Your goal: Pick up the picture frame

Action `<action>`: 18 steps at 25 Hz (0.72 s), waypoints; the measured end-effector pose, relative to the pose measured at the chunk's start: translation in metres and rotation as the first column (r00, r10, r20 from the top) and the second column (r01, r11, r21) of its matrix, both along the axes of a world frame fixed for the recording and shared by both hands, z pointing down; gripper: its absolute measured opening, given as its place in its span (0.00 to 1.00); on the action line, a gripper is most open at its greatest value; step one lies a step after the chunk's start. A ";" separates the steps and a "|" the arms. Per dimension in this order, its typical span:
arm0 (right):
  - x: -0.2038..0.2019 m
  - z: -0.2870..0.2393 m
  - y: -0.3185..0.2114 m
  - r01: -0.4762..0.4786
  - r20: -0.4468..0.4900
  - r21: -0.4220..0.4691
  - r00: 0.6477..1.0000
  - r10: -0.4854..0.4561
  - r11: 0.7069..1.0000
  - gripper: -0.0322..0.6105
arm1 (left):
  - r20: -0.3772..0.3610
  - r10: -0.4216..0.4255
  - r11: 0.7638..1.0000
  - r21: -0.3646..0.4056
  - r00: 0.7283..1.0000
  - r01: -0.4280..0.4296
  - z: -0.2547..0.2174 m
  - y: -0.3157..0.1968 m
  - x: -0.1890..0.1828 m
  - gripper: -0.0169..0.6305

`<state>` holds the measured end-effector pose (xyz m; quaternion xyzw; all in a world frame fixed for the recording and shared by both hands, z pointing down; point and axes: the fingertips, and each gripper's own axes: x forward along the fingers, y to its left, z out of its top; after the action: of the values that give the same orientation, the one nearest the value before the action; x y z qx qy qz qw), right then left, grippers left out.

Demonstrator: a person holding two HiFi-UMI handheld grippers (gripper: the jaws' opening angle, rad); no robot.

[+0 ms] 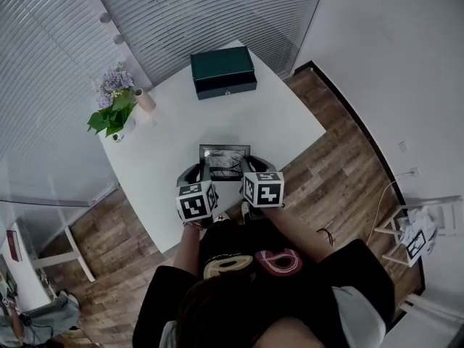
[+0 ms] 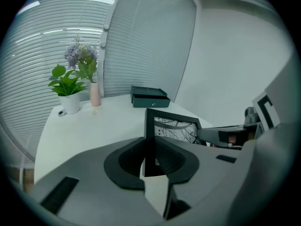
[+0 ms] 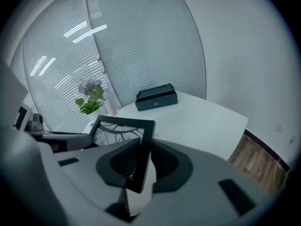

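A black picture frame point(image 1: 225, 162) with a grey leaf print hangs above the near edge of the white table point(image 1: 283, 122), held from both sides. My left gripper point(image 1: 197, 182) is shut on its left edge; in the left gripper view the frame point(image 2: 172, 126) stands edge-on between the dark pads of that gripper point(image 2: 149, 161). My right gripper point(image 1: 254, 174) is shut on the frame's right edge, and in the right gripper view the frame point(image 3: 123, 130) tilts up out of the gripper point(image 3: 139, 169).
A dark green box point(image 1: 223, 72) lies at the table's far end. A white pot with green leaves point(image 1: 112, 122) and a pink vase of lilac flowers point(image 1: 143, 98) stand at the far left corner. Slatted blinds point(image 1: 181, 13) close off the back; wooden floor point(image 1: 348, 172) lies to the right.
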<state>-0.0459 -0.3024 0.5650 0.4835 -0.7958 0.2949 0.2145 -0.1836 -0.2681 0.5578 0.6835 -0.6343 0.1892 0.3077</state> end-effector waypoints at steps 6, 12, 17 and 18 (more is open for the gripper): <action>-0.005 -0.027 -0.011 0.041 -0.009 0.102 0.999 -0.041 0.994 0.17 | 0.008 -0.026 0.997 0.066 1.000 0.026 -0.025 -0.004 -0.003 0.15; -0.009 -0.052 -0.017 0.068 -0.013 0.190 0.998 -0.066 0.979 0.17 | 0.015 -0.048 0.991 0.127 0.999 0.046 -0.048 -0.007 -0.006 0.15; -0.009 -0.074 -0.025 0.078 -0.012 0.250 0.997 -0.078 0.965 0.17 | 0.019 -0.066 0.983 0.171 0.998 0.062 -0.066 -0.011 -0.004 0.15; -0.009 -0.077 -0.026 0.080 -0.010 0.258 0.997 -0.080 0.963 0.17 | 0.024 -0.067 0.982 0.178 0.997 0.062 -0.069 -0.012 -0.004 0.15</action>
<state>-0.0546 -0.3288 0.4884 0.4748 -0.8463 0.1798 0.1612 -0.1873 -0.2805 0.4884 0.6844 -0.6748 0.1323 0.2422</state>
